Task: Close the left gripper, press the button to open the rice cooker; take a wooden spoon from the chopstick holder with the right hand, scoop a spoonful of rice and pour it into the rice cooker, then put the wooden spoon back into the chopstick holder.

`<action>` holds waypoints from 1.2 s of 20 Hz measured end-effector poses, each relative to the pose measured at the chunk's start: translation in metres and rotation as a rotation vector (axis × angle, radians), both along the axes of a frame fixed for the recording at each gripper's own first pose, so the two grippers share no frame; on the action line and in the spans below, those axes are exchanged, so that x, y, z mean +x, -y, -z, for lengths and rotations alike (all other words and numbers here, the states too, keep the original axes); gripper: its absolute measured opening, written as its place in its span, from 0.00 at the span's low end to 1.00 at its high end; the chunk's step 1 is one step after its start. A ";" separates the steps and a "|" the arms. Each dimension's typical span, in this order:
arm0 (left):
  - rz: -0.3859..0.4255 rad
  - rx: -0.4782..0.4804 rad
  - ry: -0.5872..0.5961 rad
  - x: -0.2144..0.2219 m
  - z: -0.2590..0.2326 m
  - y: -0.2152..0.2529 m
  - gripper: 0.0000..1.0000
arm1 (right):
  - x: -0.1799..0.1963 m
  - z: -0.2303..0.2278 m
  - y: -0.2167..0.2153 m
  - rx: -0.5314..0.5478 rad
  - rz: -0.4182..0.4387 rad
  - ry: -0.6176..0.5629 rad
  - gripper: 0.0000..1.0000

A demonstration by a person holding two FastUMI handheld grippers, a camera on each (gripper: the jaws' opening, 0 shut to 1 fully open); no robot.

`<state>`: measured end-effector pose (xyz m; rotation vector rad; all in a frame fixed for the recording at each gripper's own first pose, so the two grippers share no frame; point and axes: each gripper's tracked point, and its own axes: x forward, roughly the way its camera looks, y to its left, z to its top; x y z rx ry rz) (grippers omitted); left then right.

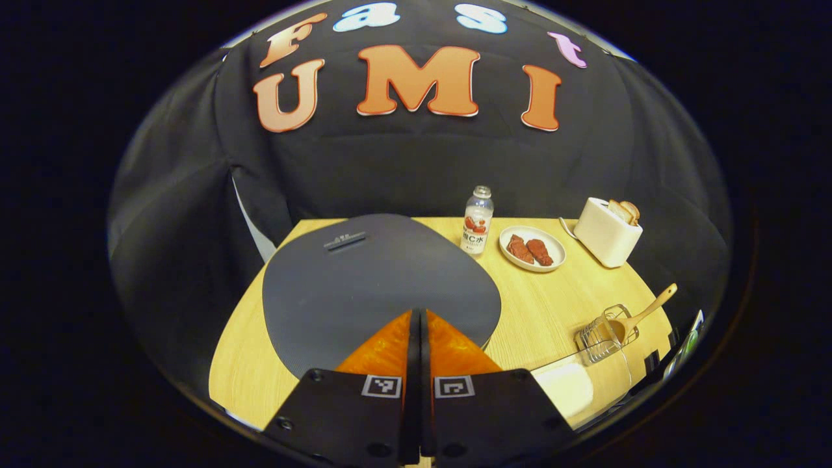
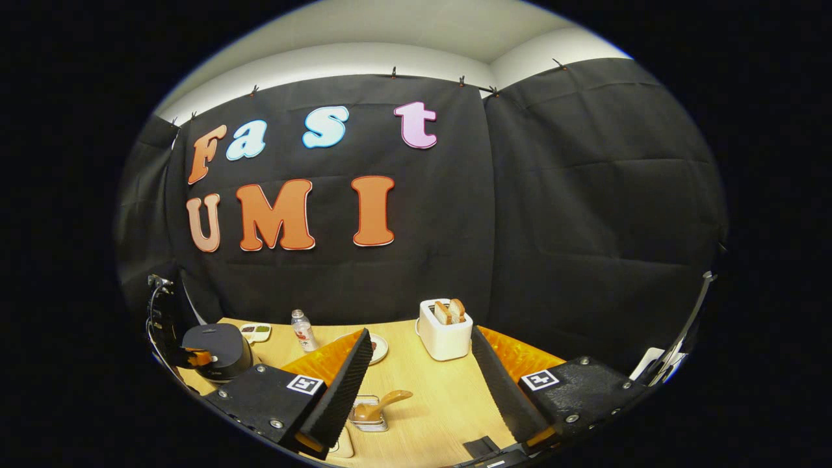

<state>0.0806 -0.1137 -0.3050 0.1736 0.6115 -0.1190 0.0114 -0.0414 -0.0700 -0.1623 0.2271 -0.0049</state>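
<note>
My left gripper [image 1: 416, 325], jaws pressed together and empty, hangs above the rice cooker [image 1: 380, 286]. Beside it stand a bottle [image 1: 478, 220], meat plate [image 1: 532, 248] and toaster [image 1: 608, 232]. My right gripper [image 2: 421, 364] is wide open, holding nothing, above the wooden spoon [image 2: 380, 404].

Bare table [image 2: 448, 396] lies between toaster [image 2: 444, 328] and chopstick holder [image 2: 368, 414].

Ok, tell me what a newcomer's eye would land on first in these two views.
In the left gripper view, the dark grey rice cooker lid looms largest, right ahead of the left gripper, whose orange fingers are pressed together. In the right gripper view, the right gripper stands wide open, with the white toaster and its toast between its fingers. The wooden spoon sits in the wire chopstick holder lower down on the wooden table.
</note>
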 end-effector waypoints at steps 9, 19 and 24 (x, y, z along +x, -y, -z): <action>-0.065 -0.085 0.370 -0.017 -0.194 -0.016 0.05 | -0.004 0.011 0.001 0.082 -0.032 0.037 0.95; -0.196 -0.048 0.493 -0.063 -0.257 -0.086 0.28 | 0.027 0.100 -0.002 0.205 -0.028 -0.043 0.95; -0.218 -0.069 0.484 -0.072 -0.254 -0.108 0.96 | 0.048 0.155 -0.002 0.188 -0.020 -0.097 0.95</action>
